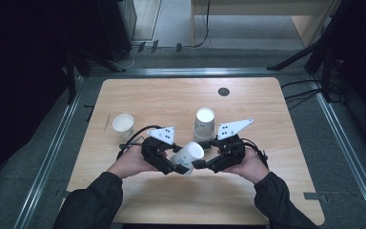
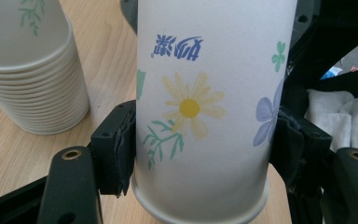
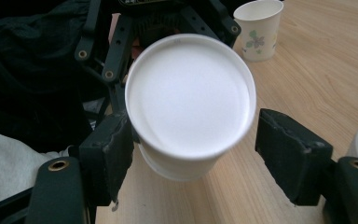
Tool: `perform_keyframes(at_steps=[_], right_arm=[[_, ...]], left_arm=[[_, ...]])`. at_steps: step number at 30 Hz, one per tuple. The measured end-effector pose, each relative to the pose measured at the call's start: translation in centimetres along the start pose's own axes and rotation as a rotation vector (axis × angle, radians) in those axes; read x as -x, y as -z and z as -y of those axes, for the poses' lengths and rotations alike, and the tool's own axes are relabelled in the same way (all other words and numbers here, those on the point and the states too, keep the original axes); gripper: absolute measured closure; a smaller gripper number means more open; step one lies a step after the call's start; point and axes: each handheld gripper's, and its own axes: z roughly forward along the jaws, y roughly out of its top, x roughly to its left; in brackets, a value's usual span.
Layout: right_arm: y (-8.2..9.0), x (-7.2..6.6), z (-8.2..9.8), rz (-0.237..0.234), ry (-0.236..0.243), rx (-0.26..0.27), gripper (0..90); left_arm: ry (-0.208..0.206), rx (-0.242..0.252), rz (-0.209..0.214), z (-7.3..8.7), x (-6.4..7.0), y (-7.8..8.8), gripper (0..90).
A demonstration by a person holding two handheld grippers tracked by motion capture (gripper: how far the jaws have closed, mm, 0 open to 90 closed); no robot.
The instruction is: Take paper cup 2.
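Cup stack [image 1: 204,123] just behind, single cup [image 1: 123,124] well left — held paper cup [image 1: 188,156] lies tilted, axis toward right gripper [image 1: 204,163], whose fingers stand spread; left gripper [image 1: 177,168] pinches it.

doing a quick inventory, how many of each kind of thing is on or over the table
single white flower-print paper cups: 2, one held tilted in the left gripper at, one upright on the light wooden table at
stack of upside-down white paper cups: 1
hand-held black grippers: 2, the second being the right gripper
total: 5
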Motion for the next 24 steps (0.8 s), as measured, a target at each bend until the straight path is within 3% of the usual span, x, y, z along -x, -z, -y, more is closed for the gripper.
perform_keyframes(at_steps=[9,12,15,17,24], right_arm=[[1.2,-0.7,1.0,0.052,0.038,-0.02,26.3],[1.3,-0.9,1.6,0.089,0.037,-0.038,27.1],[1.1,-1.0,2.5,0.138,-0.034,-0.049,30.4],[0.8,-1.2,2.9,0.153,-0.019,-0.056,29.9],[-0.2,-1.1,3.4,0.144,-0.013,-0.106,29.8]], left_arm=[[0.002,-0.004,-0.044,0.1,-0.2,1.7,31.2],[-0.003,-0.042,-0.062,0.2,-0.1,2.0,31.2],[-0.008,-0.087,-0.075,0.2,0.1,1.9,31.1],[-0.029,-0.131,-0.084,0.1,0.3,1.9,30.9],[-0.058,-0.19,-0.084,-0.9,0.3,1.9,30.9]])
